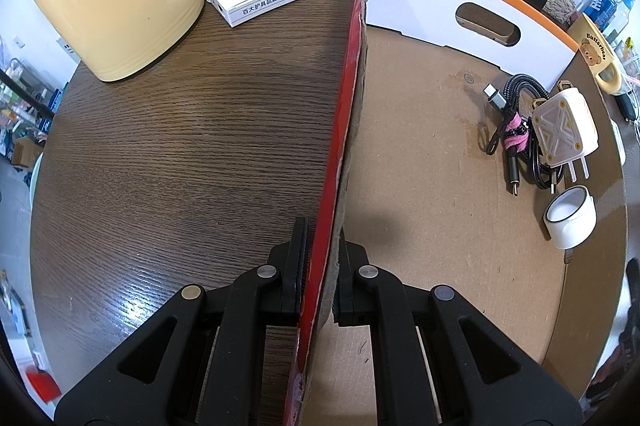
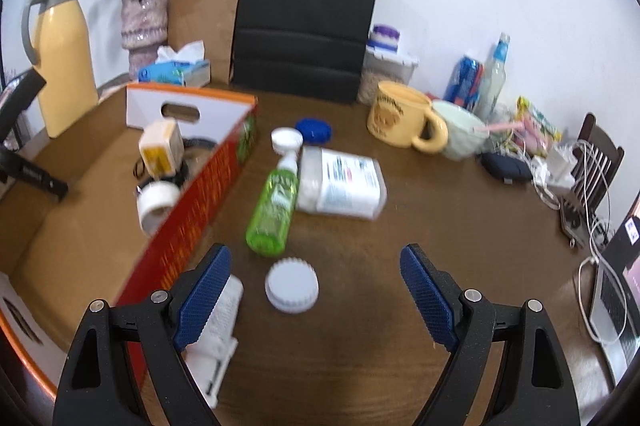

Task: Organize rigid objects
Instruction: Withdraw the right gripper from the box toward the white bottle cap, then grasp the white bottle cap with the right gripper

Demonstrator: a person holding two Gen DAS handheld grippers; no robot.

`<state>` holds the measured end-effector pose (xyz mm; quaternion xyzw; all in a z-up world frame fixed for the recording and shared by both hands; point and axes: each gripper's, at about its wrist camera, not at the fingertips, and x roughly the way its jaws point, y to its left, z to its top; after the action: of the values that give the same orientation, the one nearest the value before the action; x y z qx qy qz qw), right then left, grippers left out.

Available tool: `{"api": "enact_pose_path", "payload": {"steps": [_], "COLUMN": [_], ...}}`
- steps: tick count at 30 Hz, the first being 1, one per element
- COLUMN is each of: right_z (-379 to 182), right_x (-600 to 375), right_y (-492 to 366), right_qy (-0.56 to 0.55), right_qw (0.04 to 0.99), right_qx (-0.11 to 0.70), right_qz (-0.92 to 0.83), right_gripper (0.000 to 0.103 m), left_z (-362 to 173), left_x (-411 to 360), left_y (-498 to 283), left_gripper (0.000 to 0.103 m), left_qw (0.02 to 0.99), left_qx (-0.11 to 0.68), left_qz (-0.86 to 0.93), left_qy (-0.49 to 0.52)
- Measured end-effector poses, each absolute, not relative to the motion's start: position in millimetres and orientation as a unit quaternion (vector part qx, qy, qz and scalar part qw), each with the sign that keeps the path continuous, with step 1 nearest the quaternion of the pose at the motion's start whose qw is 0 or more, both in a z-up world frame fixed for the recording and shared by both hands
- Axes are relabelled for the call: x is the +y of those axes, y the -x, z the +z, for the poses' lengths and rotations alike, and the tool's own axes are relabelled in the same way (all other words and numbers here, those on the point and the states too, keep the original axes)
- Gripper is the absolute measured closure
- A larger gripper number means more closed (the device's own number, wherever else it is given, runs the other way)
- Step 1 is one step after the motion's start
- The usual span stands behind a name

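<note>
Now your left gripper (image 1: 320, 266) pinches the box (image 1: 344, 130) wall at 6 o'clock. Your right gripper (image 2: 316, 290) is spread wide above the white lid (image 2: 292, 285), green bottle (image 2: 274, 212) at 12 o'clock.

Inside the cardboard box (image 2: 80, 226) lay a charger (image 2: 160, 146), cables (image 1: 516, 130) and a tape roll (image 2: 156, 204) against its right wall, while outside that wall lay a bottle (image 2: 276, 206), a lid (image 2: 292, 284) before it, and a packet (image 2: 344, 184) to its right.
</note>
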<state>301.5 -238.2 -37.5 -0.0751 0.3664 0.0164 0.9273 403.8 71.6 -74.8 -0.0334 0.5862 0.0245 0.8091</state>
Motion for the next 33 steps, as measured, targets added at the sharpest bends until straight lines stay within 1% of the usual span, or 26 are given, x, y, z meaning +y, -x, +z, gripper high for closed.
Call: {"api": "enact_pose_path", "payload": {"steps": [6, 14, 20, 28, 29, 30, 31, 32, 33], "right_z": [-59.2, -91.2, -95.6, -95.0, -93.9, -92.2, -90.4, -89.5, -89.8], "right_x": [-247.8, -256.5, -266.2, -264.4, -261.4, -258.2, -255.2, -252.8, -250.8], "right_y": [-305.9, -332.8, -351.8, -357.7, -356.0, -354.2, -352.4, -351.1, -351.1], "right_qy": [0.059, 0.044, 0.016, 0.019, 0.023, 0.026, 0.03, 0.031, 0.033], "right_qw": [0.913, 0.889, 0.889, 0.888, 0.889, 0.891, 0.893, 0.894, 0.894], "right_qx": [0.402, 0.454, 0.456, 0.456, 0.453, 0.448, 0.443, 0.44, 0.44], "right_qz": [0.023, 0.04, 0.049, 0.055, 0.062, 0.069, 0.075, 0.081, 0.082], "right_gripper": [0.013, 0.013, 0.013, 0.013, 0.016, 0.031, 0.049, 0.057, 0.058], "left_z": [-74.8, -74.8, -74.8, -74.8, -74.7, -74.8, -74.8, -74.8, -74.8], "left_x": [71.6, 71.7, 71.8, 71.8, 71.8, 72.0, 72.2, 71.8, 71.9], "left_y": [-403.7, -403.7, -403.7, -403.7, -403.7, -403.7, -403.7, -403.6, -403.6], "left_gripper": [0.098, 0.098, 0.098, 0.098, 0.098, 0.098, 0.098, 0.098, 0.098], "left_qw": [0.809, 0.809, 0.809, 0.809, 0.809, 0.809, 0.809, 0.809, 0.809], "left_qx": [0.586, 0.586, 0.586, 0.586, 0.586, 0.586, 0.586, 0.586, 0.586], "left_qz": [0.024, 0.024, 0.024, 0.024, 0.024, 0.024, 0.024, 0.024, 0.024], "left_qy": [0.034, 0.033, 0.034, 0.034, 0.033, 0.034, 0.034, 0.034, 0.033]}}
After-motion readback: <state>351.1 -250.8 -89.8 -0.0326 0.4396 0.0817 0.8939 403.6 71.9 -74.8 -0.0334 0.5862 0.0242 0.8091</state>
